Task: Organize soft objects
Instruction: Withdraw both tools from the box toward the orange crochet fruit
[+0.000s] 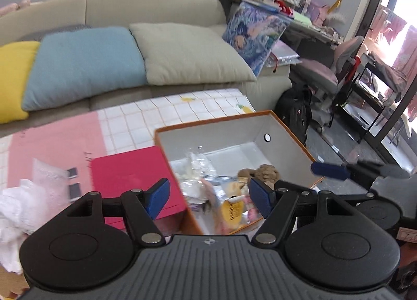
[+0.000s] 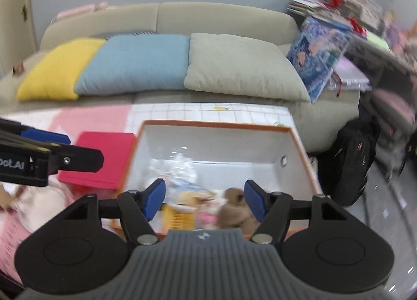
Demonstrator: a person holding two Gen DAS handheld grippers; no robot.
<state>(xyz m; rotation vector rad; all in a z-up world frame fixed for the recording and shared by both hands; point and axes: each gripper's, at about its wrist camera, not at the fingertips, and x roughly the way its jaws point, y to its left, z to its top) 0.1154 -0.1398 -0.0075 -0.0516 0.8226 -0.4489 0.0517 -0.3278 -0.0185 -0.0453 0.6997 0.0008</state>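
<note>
Behind orange-rimmed box (image 2: 216,125): cushioned sofa (image 2: 224,17); checked mat (image 2: 198,111)

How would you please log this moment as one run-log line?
left gripper: open, empty | right gripper: open, empty | both over orange box | brown plush inside

You're looking at a box (image 1: 292,128) with orange outer walls and rim, white inside. In it: a brown plush (image 1: 268,172), a yellow-labelled packet (image 1: 232,211), something pink (image 2: 207,219), and clear plastic wrap (image 1: 194,167). Beside it a magenta-red lid (image 1: 130,175) is lying on a mat (image 1: 146,115) that's showing plain pink on one part and a white grid with small yellow fruit prints on the other. Sofa (image 2: 224,16) is beige; cushions are running yellow (image 2: 60,68), light blue (image 2: 135,63), beige (image 2: 239,65). Both gripper bodies are black with blue pads (image 1: 157,195). Backpack (image 2: 351,159) is black.
</note>
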